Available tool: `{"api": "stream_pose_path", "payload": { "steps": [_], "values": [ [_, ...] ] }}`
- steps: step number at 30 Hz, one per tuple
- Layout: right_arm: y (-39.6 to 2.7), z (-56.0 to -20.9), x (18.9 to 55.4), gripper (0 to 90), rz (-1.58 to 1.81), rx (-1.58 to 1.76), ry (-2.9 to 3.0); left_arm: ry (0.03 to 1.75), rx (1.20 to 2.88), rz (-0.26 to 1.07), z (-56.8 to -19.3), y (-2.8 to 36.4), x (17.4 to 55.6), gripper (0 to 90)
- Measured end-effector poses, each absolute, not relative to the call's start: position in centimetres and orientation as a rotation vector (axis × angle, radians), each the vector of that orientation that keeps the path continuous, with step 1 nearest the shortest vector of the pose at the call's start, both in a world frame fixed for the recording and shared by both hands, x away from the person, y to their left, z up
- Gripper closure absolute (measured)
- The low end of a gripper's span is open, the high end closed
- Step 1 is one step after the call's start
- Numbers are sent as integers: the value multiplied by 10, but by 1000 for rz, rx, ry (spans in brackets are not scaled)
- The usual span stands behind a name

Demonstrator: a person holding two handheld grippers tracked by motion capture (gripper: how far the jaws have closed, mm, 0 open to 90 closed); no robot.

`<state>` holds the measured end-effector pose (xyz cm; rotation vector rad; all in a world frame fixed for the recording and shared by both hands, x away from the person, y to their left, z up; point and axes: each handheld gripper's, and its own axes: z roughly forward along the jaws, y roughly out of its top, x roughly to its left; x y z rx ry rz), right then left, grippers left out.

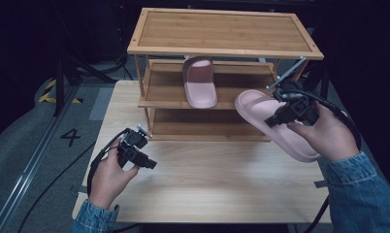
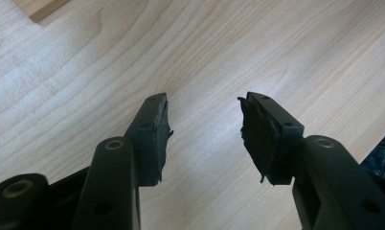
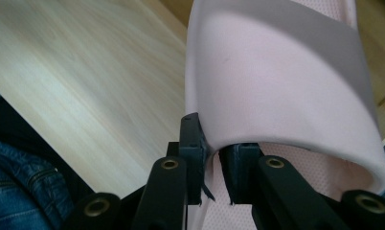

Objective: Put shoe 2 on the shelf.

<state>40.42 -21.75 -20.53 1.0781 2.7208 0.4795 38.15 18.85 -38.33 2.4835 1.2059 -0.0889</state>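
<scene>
A pink slipper (image 1: 268, 119) hangs in the air at the right, in front of the wooden rack (image 1: 222, 48). My right gripper (image 1: 280, 115) is shut on the edge of its strap; in the right gripper view the jaws pinch the strap (image 3: 277, 72) of that slipper, one pad outside and one under it, at my right gripper (image 3: 214, 158). A second pink slipper (image 1: 200, 82) lies on the rack's middle shelf. My left gripper (image 1: 147, 162) hovers low over the table at the left, open, with bare wood between the jaws of my left gripper (image 2: 205, 134).
The light wooden table (image 1: 212, 179) spreads in front of the rack. The rack's bottom shelf (image 1: 207, 128) and top shelf (image 1: 222, 31) carry nothing. A grey floor with a metal rail (image 1: 23, 170) and cables lies to the left.
</scene>
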Motion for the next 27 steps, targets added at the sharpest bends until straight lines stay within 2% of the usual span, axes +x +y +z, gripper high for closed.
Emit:
{"api": "stream_pose_path", "payload": {
  "steps": [18, 27],
  "values": [
    [-187, -199, 458, 804, 438, 1048, 2671, 1275, 2458, -65, -386, 204, 369, 518],
    [-179, -207, 464, 805, 468, 965, 2623, 1295, 2451, -69, -388, 210, 363, 515]
  ]
}}
